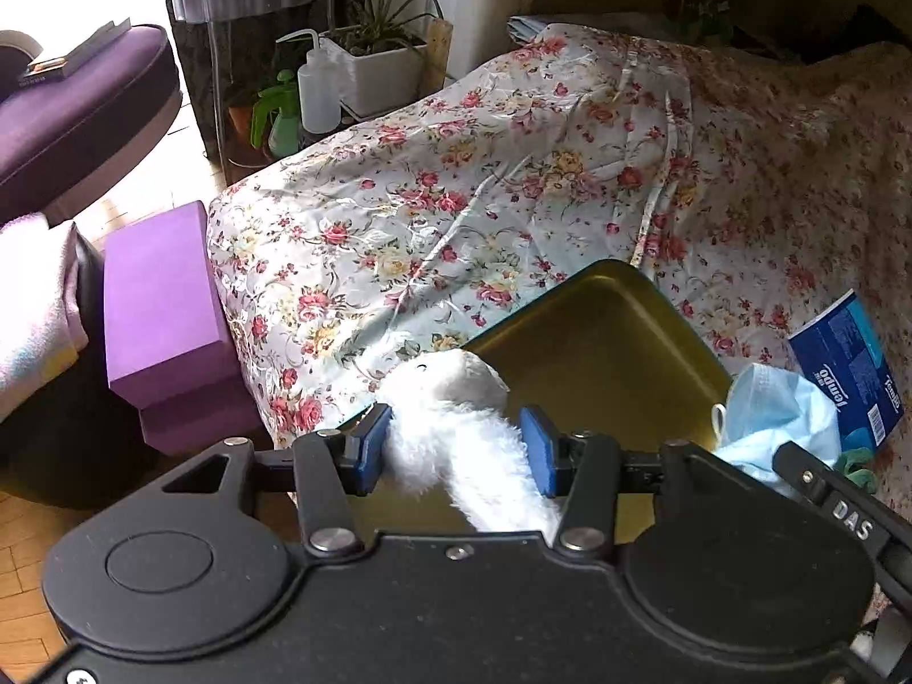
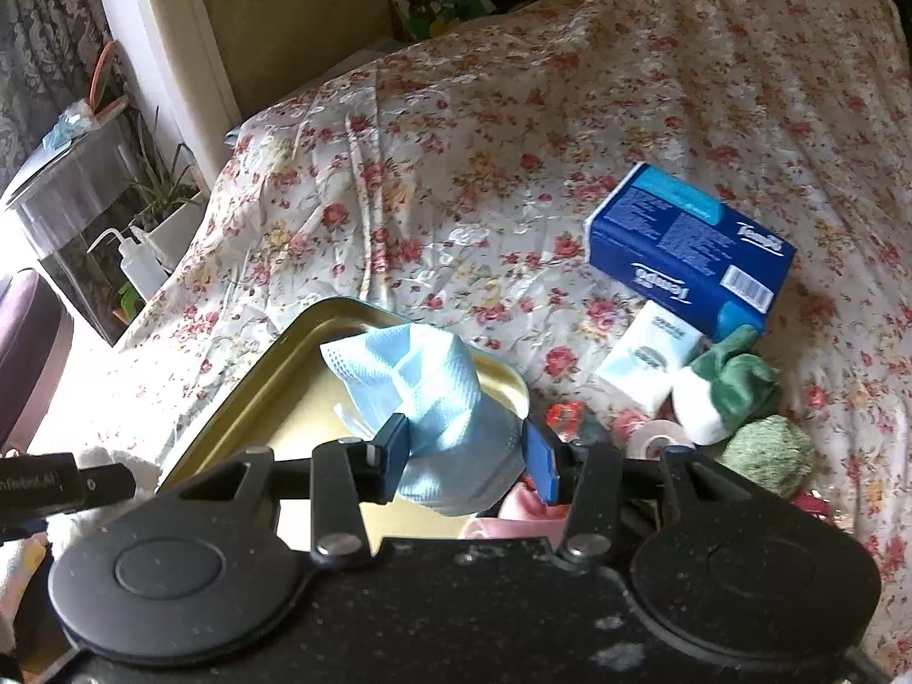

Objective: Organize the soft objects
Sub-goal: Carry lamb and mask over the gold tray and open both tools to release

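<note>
My left gripper [image 1: 456, 450] is shut on a white fluffy plush toy [image 1: 450, 422] and holds it over the near edge of a gold metal tray [image 1: 604, 342] on the floral bedspread. My right gripper [image 2: 467, 453] is shut on a crumpled light blue face mask [image 2: 433, 393], held above the same tray [image 2: 273, 376]. The mask also shows in the left wrist view [image 1: 781, 416] at the tray's right edge. A green and white plush [image 2: 724, 387], a green knitted ball [image 2: 769, 450], a pink soft item [image 2: 524, 513] and a tape roll [image 2: 655, 436] lie right of the tray.
A blue Tempo tissue box [image 2: 684, 245] and a small white tissue pack [image 2: 644, 359] lie on the bed. Purple foam blocks [image 1: 165, 319] stand at the bed's left edge. A potted plant [image 1: 382, 62], a squeeze bottle [image 1: 316, 91] and a purple seat [image 1: 80, 114] are beyond.
</note>
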The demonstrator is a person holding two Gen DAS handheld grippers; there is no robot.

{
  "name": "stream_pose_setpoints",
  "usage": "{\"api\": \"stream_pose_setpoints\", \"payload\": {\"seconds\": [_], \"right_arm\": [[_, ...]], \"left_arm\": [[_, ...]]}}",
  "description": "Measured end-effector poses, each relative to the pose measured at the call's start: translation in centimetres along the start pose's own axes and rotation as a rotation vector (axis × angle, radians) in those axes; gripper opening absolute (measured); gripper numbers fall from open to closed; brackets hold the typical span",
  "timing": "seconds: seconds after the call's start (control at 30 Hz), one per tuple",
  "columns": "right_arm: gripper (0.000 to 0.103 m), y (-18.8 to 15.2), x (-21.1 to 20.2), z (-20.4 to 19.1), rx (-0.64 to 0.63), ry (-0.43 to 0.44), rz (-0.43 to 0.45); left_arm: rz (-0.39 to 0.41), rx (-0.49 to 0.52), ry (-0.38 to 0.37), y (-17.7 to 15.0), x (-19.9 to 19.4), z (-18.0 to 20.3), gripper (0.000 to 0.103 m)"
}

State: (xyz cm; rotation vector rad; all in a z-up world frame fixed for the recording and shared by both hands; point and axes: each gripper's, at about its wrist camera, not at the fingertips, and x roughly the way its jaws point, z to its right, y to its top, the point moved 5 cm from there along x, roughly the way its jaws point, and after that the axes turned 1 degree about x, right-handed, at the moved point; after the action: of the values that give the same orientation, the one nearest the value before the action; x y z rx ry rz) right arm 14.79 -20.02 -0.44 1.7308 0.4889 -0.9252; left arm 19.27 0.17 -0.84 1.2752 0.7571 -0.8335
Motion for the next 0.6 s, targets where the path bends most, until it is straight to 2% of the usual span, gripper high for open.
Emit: {"api": "stream_pose_setpoints", "payload": {"seconds": [0.07, 0.1, 0.13, 0.2, 0.23, 0.33, 0.6], "right_arm": [[0.044, 0.4, 0.1, -0.4, 0.001, 0.006, 0.011], [0.044, 0.6, 0.2, -0.7, 0.004, 0.012, 0.019], [0.046, 0.8, 0.2, -0.9, 0.009, 0.019, 0.025], [0.069, 1.1, 0.2, -1.1, 0.026, 0.037, 0.036], [0.072, 1.2, 0.1, -1.2, 0.033, 0.043, 0.042], [0.073, 1.0, 0.0, -1.3, 0.032, 0.044, 0.040], [0.073, -0.3, -0.8, 0.3, 0.052, 0.037, 0.030]], "left_arm": [[0.006, 0.005, -0.001, 0.0, 0.0, 0.1, 0.050], [0.009, 0.008, 0.004, 0.1, 0.0, 0.1, 0.056], [0.012, 0.012, 0.011, 0.1, 0.0, 0.1, 0.066], [0.025, 0.017, 0.017, 0.2, -0.1, 0.1, 0.072], [0.029, 0.020, 0.021, 0.2, -0.1, 0.1, 0.072], [0.027, 0.025, 0.029, 0.2, 0.0, 0.2, 0.075], [-0.012, 0.026, 0.033, -0.2, 1.0, 0.4, 0.075]]}}
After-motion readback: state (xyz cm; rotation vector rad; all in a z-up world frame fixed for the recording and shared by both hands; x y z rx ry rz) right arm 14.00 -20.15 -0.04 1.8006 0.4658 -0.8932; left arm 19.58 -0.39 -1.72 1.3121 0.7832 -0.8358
